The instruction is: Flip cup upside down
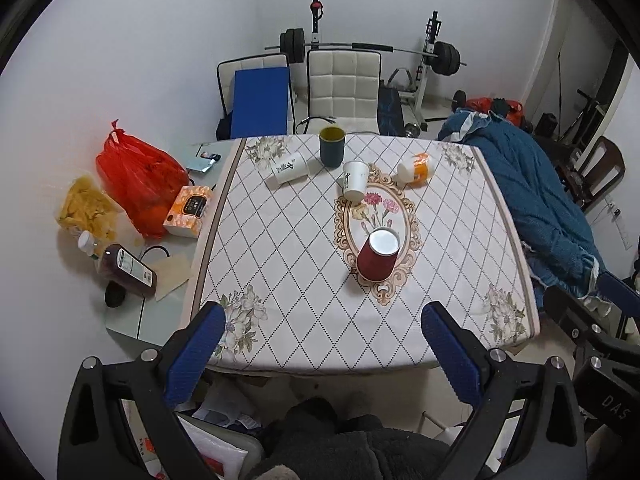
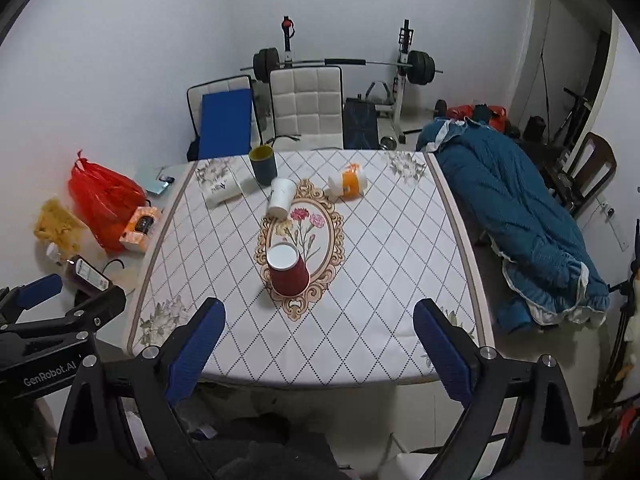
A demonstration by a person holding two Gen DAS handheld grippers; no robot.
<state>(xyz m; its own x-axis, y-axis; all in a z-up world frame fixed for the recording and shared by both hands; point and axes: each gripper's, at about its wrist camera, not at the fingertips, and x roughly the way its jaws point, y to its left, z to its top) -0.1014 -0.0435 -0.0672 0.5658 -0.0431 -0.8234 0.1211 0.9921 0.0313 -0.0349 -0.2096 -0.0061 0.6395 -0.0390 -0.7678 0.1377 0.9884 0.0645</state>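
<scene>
A red paper cup (image 1: 377, 258) stands upside down on the oval flower motif of the tablecloth; it also shows in the right wrist view (image 2: 287, 270). Behind it a white paper cup (image 1: 355, 180) (image 2: 281, 197) stands upside down. Another white cup (image 1: 289, 169) (image 2: 222, 192) and an orange cup (image 1: 416, 167) (image 2: 349, 181) lie on their sides. A dark blue cup (image 1: 332, 146) (image 2: 263, 165) stands upright at the far edge. My left gripper (image 1: 322, 320) and right gripper (image 2: 318, 314) are both open and empty, held back at the table's near edge.
The table (image 1: 460, 336) has a red bag (image 1: 138, 178), tissue box (image 1: 188, 211), snack bag and bottle (image 1: 128, 270) on a side surface to its left. A blue quilt (image 1: 536, 200) lies to the right. Chairs (image 1: 344, 82) and a barbell rack stand behind.
</scene>
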